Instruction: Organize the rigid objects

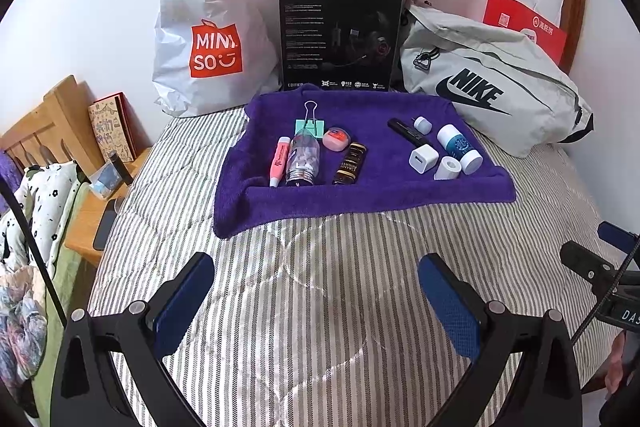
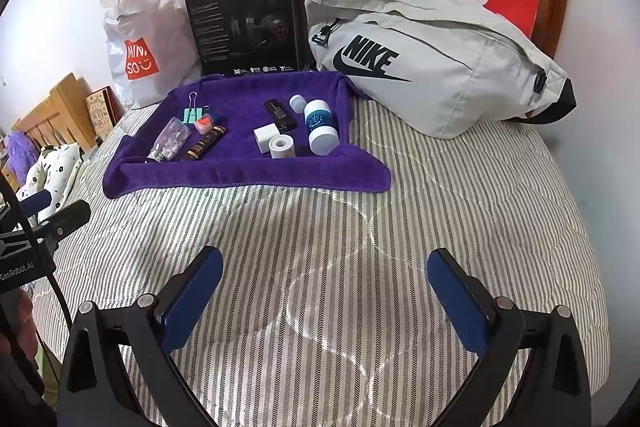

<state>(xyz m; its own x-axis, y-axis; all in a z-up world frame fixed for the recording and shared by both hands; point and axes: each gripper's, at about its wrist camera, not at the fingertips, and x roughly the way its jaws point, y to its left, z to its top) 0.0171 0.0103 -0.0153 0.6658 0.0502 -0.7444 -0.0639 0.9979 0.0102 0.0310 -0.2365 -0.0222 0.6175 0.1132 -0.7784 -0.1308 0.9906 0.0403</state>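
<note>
A: What's nearest?

B: The left hand-held gripper (image 1: pixel 316 301) and the right hand-held gripper (image 2: pixel 324 301), both spread wide and empty above the striped bed cover (image 1: pixel 320 307).

A: And beyond?

B: A purple towel (image 1: pixel 360 195) carrying two clusters. Left: a pink pen (image 1: pixel 280 161), a clear bottle (image 1: pixel 304 161) lying down, a dark brown bottle (image 1: pixel 351 163), a round pink tin (image 1: pixel 336 139), a mint binder clip (image 1: pixel 310 125). Right: a white charger cube (image 1: pixel 421 159), a tape roll (image 1: pixel 448 167), a blue-and-white bottle (image 1: pixel 460 147), a black stick (image 1: pixel 406 131).

A: Farthest?

B: A grey bag (image 1: pixel 492 83) and a black box (image 1: pixel 340 31) against the wall.
</note>
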